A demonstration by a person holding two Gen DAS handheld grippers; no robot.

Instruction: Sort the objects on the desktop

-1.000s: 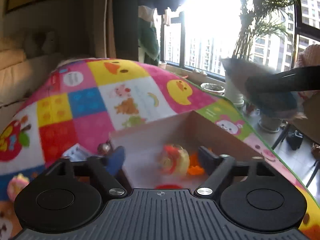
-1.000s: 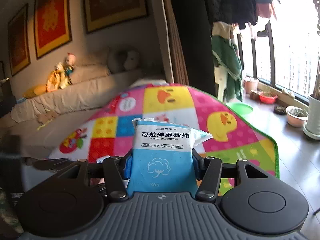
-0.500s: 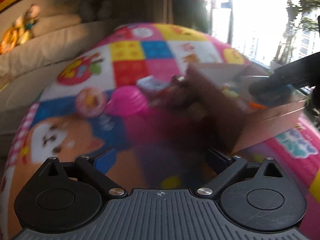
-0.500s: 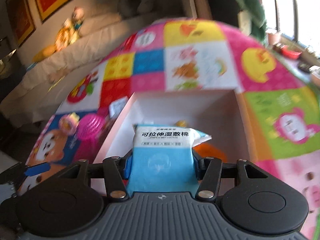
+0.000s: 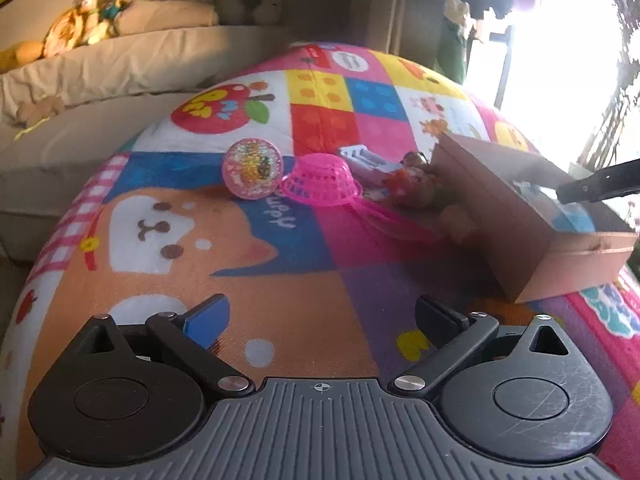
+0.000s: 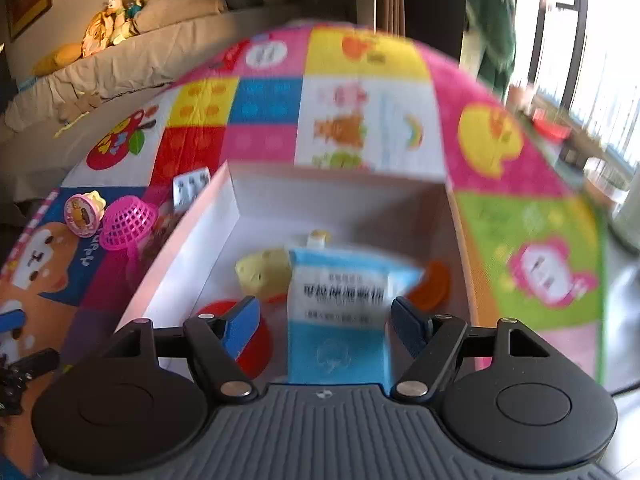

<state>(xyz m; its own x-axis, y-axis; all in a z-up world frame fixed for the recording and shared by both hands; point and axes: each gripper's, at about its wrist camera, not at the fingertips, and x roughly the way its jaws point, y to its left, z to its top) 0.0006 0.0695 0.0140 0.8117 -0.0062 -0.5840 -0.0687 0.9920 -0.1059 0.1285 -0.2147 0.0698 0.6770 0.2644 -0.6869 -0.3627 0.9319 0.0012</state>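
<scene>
The right gripper (image 6: 324,316) hangs over the open cardboard box (image 6: 224,196), its jaws having just been opening, and the blue-and-white pack of wet cotton pads (image 6: 340,320) stands between them with a clear gap on either side, so the pads no longer press on it; the pack is upright, its long axis running away from the fingers, its printed top blurred, and I judge it is dropping or about to drop into the box; beneath and around it lie a yellow lump-shaped toy (image 6: 262,272), a red round piece (image 6: 256,344) to the near left and an orange disc (image 6: 434,286) to the right, none of them blocking the fall; the left gripper (image 5: 320,320) has also just been spreading its jaws and stands wide apart with nothing between them, low over the colourful play mat (image 5: 280,300); ahead of it and slightly left sit the glittery pink ball (image 5: 253,168) and, just beside it, the upturned pink mesh basket (image 5: 322,180), its thin handle trailing towards the box; further on lie a white blister strip (image 5: 366,160) and a brownish toy figure (image 5: 416,188) close against the box wall; the left hand is plainly the nearer to all of these, and I judge the ball or basket the likely next pick, straight ahead with bare mat in between; the basket's handle and the crowding of the figure against the box look the only awkward points; behind the mat a beige sofa (image 5: 120,64) carries soft toys.
</scene>
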